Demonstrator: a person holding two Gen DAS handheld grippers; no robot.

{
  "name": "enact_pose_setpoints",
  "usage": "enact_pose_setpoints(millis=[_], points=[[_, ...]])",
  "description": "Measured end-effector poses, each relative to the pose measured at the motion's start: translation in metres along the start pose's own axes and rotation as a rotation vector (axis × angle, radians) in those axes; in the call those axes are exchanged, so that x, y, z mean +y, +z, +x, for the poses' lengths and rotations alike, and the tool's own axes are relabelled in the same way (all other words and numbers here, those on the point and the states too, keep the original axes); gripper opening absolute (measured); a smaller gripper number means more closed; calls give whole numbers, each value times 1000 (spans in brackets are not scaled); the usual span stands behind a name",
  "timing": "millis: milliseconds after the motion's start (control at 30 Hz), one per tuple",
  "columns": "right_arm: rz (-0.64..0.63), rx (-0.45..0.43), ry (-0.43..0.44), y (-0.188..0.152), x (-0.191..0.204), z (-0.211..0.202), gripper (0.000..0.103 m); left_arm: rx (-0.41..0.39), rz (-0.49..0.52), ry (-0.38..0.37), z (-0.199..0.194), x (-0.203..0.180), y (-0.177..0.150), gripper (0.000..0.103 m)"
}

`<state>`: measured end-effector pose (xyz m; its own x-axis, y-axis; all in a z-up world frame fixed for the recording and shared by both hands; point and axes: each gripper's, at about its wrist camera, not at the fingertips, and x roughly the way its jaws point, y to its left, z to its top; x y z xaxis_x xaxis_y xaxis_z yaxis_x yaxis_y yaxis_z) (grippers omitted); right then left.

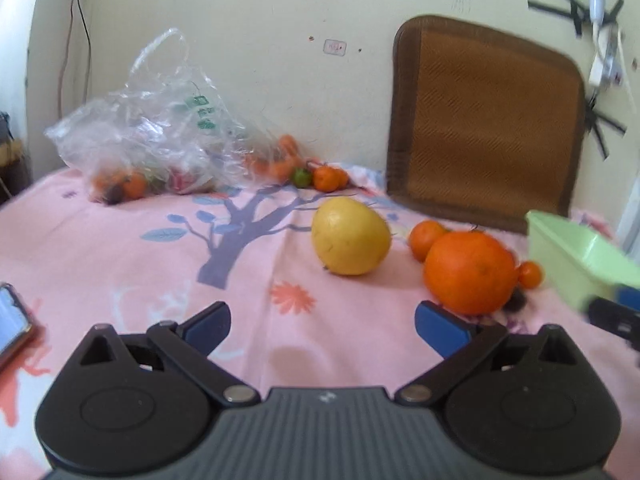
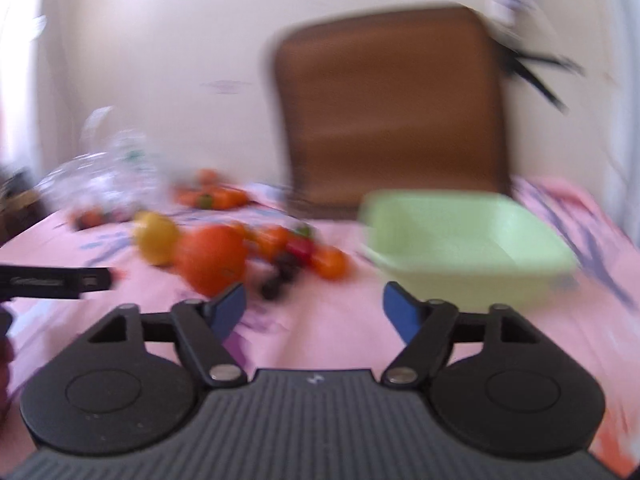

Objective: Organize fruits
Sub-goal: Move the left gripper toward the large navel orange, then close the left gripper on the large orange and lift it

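A yellow fruit (image 1: pixel 350 236) and a large orange (image 1: pixel 470 272) lie on the pink cloth, with small oranges (image 1: pixel 426 238) beside them. A light green tub (image 1: pixel 576 256) stands at the right. My left gripper (image 1: pixel 322 328) is open and empty, short of the fruits. In the blurred right wrist view, my right gripper (image 2: pixel 314 312) is open and empty, with the large orange (image 2: pixel 212 258), the yellow fruit (image 2: pixel 156 238), small dark and red fruits (image 2: pixel 288 260) ahead left and the green tub (image 2: pixel 464 248) ahead right.
A clear plastic bag (image 1: pixel 148 136) with more fruit lies at the back left, small oranges (image 1: pixel 328 178) near it. A brown woven cushion (image 1: pixel 484 124) leans on the wall. A phone (image 1: pixel 10 322) lies at the left edge.
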<state>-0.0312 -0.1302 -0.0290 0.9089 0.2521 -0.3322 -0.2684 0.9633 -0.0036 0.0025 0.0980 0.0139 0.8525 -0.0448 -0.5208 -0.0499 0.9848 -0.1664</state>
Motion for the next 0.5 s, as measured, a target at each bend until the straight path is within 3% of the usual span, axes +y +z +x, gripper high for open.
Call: enact_pose_setpoints(millis=[67,133,333,500], points=[[-93,-6,74,12,17,15,74,8,-34,-49,3,5,-5,100],[-163,13,110,17,32,34,74,29,-56,-78,7,9,-5,90],[-220,79,167,20,54,80,72,0,-106,-106,2,18,-7,90],[-270,98,176,16,64,69,62,-12,-80,-112,-2,13,-8,90]])
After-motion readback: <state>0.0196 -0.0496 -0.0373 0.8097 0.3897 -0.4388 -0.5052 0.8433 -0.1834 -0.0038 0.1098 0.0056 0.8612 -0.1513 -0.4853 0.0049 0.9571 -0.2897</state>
